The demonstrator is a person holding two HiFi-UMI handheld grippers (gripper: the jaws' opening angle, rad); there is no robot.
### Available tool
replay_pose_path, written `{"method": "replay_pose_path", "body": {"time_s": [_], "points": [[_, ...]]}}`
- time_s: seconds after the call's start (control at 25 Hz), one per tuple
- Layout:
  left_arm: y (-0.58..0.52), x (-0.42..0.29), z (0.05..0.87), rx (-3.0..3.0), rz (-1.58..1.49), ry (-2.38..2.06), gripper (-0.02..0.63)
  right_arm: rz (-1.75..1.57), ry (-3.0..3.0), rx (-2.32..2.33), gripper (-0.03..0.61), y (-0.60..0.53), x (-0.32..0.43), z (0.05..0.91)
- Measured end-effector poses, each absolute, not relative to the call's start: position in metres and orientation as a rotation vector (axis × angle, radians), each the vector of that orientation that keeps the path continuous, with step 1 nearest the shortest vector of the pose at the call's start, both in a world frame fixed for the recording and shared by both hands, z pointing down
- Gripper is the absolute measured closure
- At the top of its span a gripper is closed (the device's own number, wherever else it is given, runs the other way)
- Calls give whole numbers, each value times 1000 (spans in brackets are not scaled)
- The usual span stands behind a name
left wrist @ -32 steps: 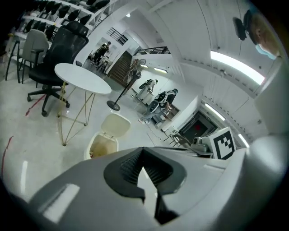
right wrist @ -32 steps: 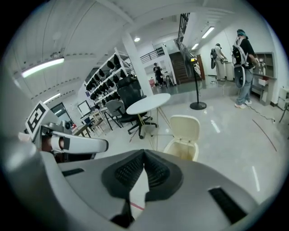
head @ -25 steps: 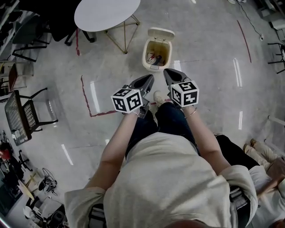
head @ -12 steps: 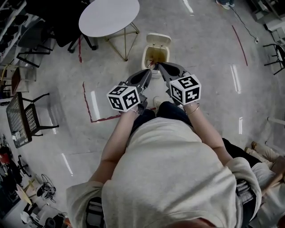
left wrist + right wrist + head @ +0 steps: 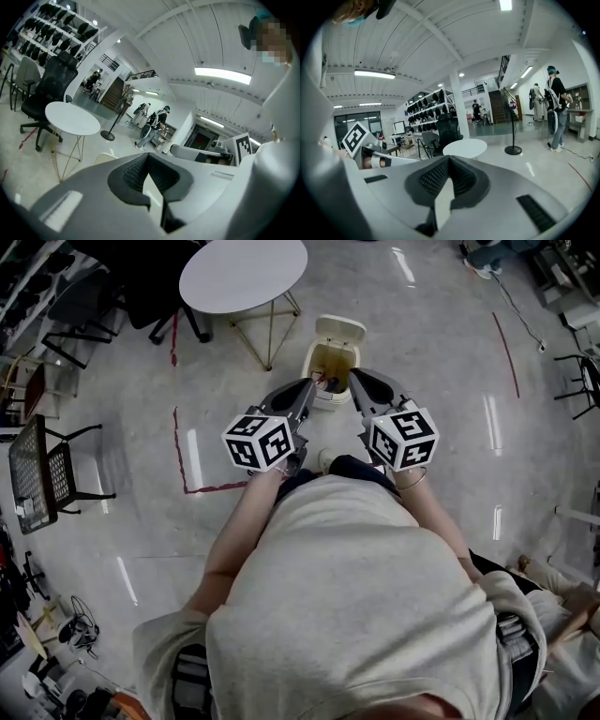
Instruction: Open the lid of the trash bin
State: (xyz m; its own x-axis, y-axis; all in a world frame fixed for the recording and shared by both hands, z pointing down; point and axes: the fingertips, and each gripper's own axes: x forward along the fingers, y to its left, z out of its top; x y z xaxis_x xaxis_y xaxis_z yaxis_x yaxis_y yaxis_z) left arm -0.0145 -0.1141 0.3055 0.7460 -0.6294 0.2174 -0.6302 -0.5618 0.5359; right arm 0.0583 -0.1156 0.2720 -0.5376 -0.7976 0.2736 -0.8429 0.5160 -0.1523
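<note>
Standing over the bin (image 5: 314,357) on the floor (image 5: 441,343), just beside the round table (image 5: 242,273), with both grippers held out toward its near end. Holding the left gripper (image 5: 307,388) with jaws pressed together, nothing between them. Holding the right gripper (image 5: 356,381) the same way, jaws pressed together and empty.

Seeing the lid (image 5: 340,330) already up and leaning back at the far end of the bin, so probably little left to do.

To finish well:
- Keep the jaws closed and use the tips like one blunt finger.
- Push only on the lid, from the near side, up and away toward the far end.
- Go slowly, to avoid sliding or tipping a light bin.
- Keep the other gripper close to the rim, ready to steady it.
- Stop with the lid resting back by itself.

Looking at the bin: standing upright, mouth facing straight up, with some rubbish (image 5: 330,362) showing inside. Running long from near to far, away from the person. Hinging, most likely, at the far end, with the lid's inner face turned back this way.
</note>
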Motion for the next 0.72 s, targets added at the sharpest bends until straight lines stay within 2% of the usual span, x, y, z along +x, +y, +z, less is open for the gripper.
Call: {"method": "replay_pose_path", "body": {"time_s": [0.4, 0.72], "points": [[-113, -5, 317, 2446, 198, -1080, 604, 497, -2557, 1350, 571, -115, 56, 290], [-115, 0, 314, 2447, 144, -1046, 604, 492, -2554, 1344, 572, -119, 58, 293]]}}
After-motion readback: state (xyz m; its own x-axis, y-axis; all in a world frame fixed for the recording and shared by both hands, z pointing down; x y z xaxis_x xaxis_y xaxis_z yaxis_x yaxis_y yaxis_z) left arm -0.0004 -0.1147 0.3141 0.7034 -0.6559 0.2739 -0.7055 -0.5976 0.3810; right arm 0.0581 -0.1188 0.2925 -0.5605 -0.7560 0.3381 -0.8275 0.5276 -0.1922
